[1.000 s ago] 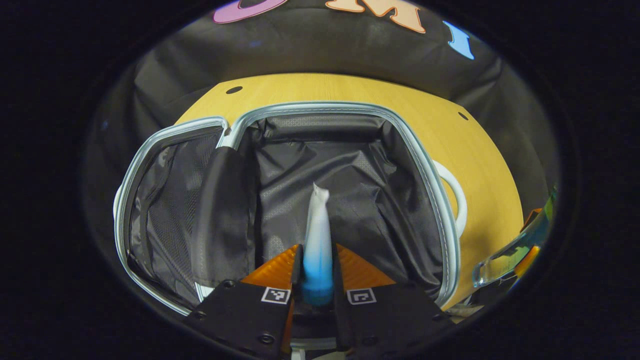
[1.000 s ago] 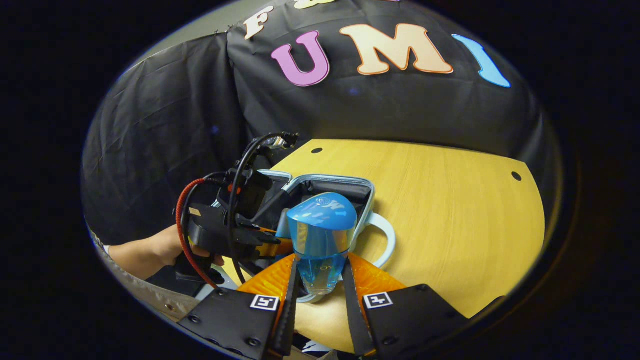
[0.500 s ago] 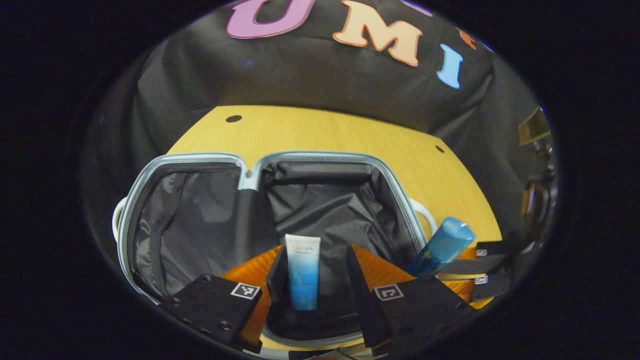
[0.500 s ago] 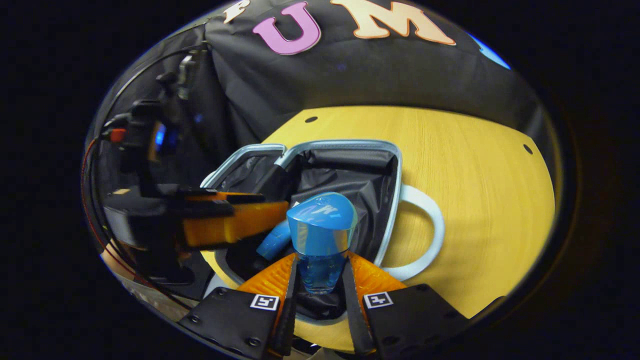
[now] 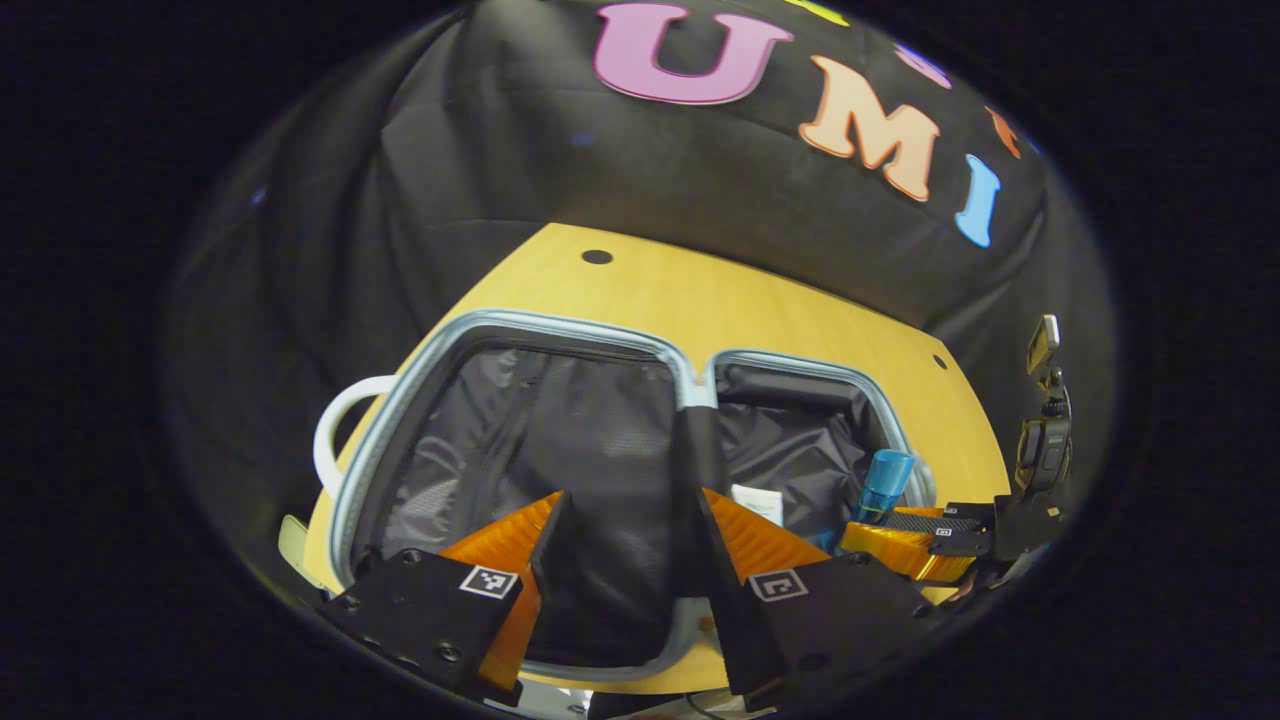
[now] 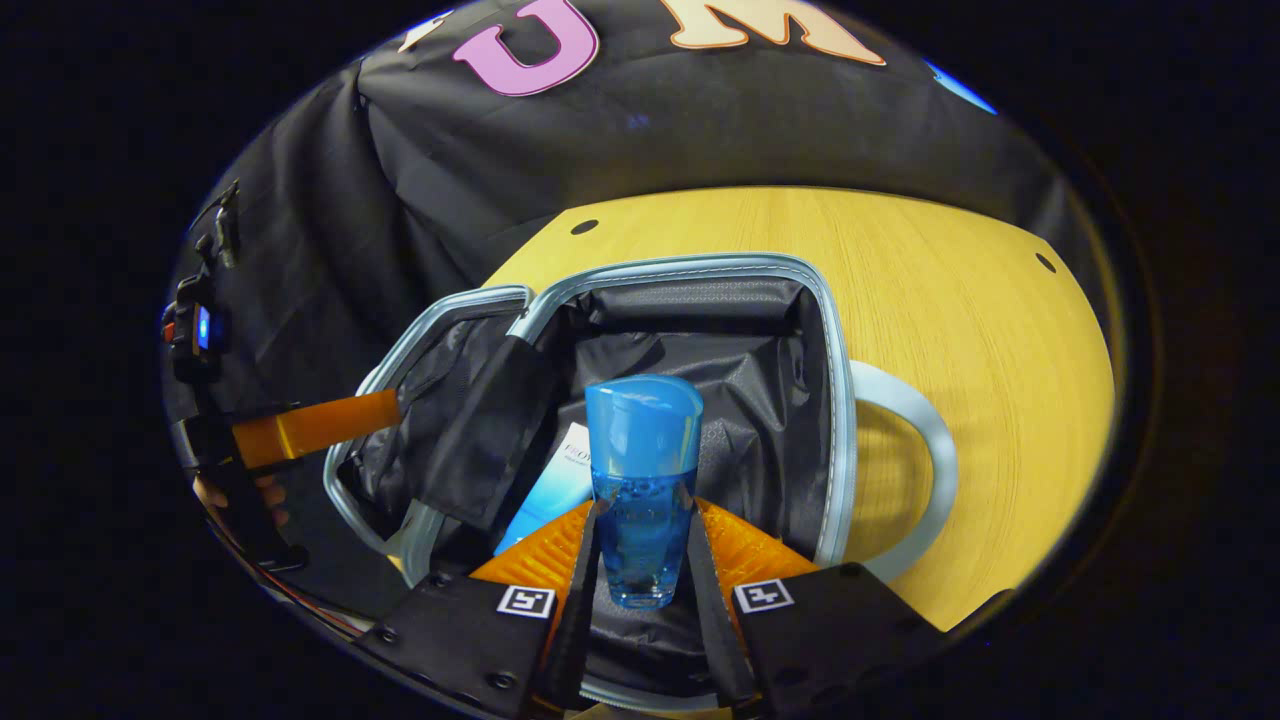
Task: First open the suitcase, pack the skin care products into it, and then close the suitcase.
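The suitcase (image 6: 835, 400) lies open on the wooden table, its black-lined halves (image 5: 520, 450) side by side. A white-and-blue tube (image 6: 555, 485) lies in the right-hand half, also seen as a white end (image 5: 757, 502). My right gripper (image 6: 643, 510) is shut on a clear blue bottle (image 6: 640, 440) with a blue cap, held upright over that same half. In the left gripper view the bottle (image 5: 884, 482) and the right gripper (image 5: 900, 545) stand at the suitcase's right rim. My left gripper (image 5: 625, 510) is open with nothing in it, over the left half.
The suitcase's pale handle (image 6: 910, 470) sticks out over the yellow table (image 6: 980, 330); another handle (image 5: 335, 430) shows on the far left side. The left gripper (image 6: 320, 422) and a hand (image 6: 265, 495) hover at the suitcase's left edge. Black cloth walls the table's back.
My left gripper opened and let the tube go; it now lies in the suitcase. That gripper drew away to the left. My right gripper carried the bottle over the open compartment.
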### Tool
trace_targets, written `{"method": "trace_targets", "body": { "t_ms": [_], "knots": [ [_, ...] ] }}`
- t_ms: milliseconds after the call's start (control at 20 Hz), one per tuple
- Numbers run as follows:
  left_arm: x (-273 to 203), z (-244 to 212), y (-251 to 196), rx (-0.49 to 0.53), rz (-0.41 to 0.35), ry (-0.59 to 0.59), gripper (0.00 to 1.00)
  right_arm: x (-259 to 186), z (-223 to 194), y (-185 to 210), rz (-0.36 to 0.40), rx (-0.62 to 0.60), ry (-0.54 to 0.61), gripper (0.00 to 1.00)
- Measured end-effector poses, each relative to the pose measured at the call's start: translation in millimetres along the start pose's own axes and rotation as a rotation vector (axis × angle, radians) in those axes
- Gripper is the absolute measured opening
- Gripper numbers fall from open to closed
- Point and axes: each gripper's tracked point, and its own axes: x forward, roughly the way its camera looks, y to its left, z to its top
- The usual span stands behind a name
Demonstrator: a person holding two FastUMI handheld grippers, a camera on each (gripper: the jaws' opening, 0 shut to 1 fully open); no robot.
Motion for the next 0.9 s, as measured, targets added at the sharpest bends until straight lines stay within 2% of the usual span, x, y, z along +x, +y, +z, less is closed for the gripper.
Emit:
{"method": "trace_targets", "body": {
  "t_ms": [50, 100, 150, 250, 300, 350, 600, 650, 700, 850, 900],
  "knots": [
    [1.5, 2.2, 11.5, -0.011, 0.013, -0.001, 0.74, 1.0, 5.0, 3.0, 0.002, 0.000, -0.014, 0.48],
    [-1.2, 8.7, 27.8, -0.019, 0.033, -0.012, 0.73, -0.6, 15.0, 7.9, 0.020, 0.005, -0.041, 0.47],
    [-2.5, 14.3, 44.0, -0.026, 0.054, -0.023, 0.69, -3.5, 24.0, 12.0, 0.032, 0.004, -0.067, 0.58],
    [-3.9, 30.5, 74.5, -0.049, 0.099, -0.050, 0.69, -11.2, 44.1, 13.3, 0.026, -0.022, -0.123, 0.77],
    [-3.6, 38.6, 89.8, -0.069, 0.123, -0.061, 0.69, -14.8, 53.6, 14.5, 0.025, -0.033, -0.154, 0.81],
    [-3.6, 43.2, 102.3, -0.084, 0.142, -0.069, 0.69, -18.2, 61.8, 16.0, 0.023, -0.036, -0.178, 0.95],
    [2.3, 51.7, 175.6, -0.119, 0.262, -0.078, 0.69, -41.8, 89.1, 13.1, -0.002, -0.011, -0.264, 0.98],
    [4.5, 50.5, 187.8, -0.119, 0.283, -0.076, 0.73, -47.0, 92.1, 12.4, -0.004, -0.009, -0.275, 0.98],
    [6.7, 46.4, 199.0, -0.127, 0.303, -0.062, 0.69, -50.5, 94.1, 10.4, -0.013, -0.014, -0.289, 0.98],
    [22.6, 35.2, 216.1, -0.166, 0.318, -0.018, 0.68, -57.4, 94.3, 4.6, -0.039, -0.029, -0.304, 0.98],
    [29.8, 28.5, 218.2, -0.179, 0.313, 0.004, 0.73, -57.6, 91.6, 5.2, -0.038, -0.027, -0.300, 0.98]
  ]
}}
